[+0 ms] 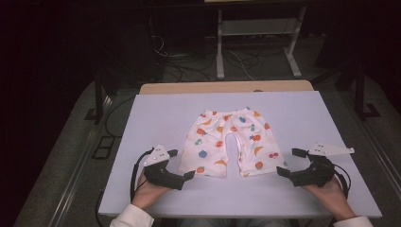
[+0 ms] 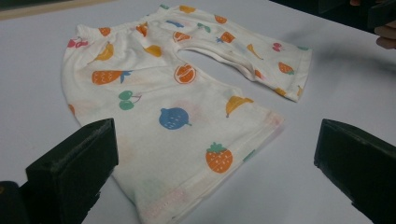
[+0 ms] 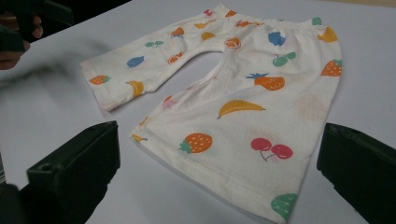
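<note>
Left gripper (image 1: 180,164): I see its jaws spread wide, holding nothing, just beside the shorts' left leg hem.
Right gripper (image 1: 288,161): jaws spread wide too, empty, just beside the right leg hem.
Shorts (image 1: 229,142): flat mid-table, waistband at the far side, legs toward me.
Table (image 1: 156,113): bare surface on every side of the shorts.
Hard to make out: I find the room beyond too dark to read.
</note>
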`<state>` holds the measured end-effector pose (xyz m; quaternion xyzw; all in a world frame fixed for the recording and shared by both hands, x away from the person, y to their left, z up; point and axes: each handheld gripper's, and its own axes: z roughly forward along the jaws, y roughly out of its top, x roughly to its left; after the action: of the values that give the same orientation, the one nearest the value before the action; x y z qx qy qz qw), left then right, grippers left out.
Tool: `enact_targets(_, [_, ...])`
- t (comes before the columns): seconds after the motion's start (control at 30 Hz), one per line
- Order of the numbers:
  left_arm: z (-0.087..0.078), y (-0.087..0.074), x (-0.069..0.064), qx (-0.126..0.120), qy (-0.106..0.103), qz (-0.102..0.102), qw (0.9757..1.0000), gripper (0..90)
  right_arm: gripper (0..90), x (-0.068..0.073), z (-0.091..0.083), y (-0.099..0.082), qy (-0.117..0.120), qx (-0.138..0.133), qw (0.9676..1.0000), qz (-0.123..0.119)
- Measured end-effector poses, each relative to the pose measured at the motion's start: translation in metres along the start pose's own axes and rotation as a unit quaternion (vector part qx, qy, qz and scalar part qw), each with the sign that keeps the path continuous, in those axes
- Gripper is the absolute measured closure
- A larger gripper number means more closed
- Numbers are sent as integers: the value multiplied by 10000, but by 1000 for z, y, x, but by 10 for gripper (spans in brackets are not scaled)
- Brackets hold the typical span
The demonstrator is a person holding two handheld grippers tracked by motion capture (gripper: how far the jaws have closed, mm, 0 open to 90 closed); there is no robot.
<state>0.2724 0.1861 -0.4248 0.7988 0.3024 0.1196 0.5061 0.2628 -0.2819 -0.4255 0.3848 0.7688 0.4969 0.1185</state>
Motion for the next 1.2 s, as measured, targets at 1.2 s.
enact_targets(1.2, [-2,-1,-3,-90,89,-102,9999,0,0,1,0,16,-176,29,9998,14])
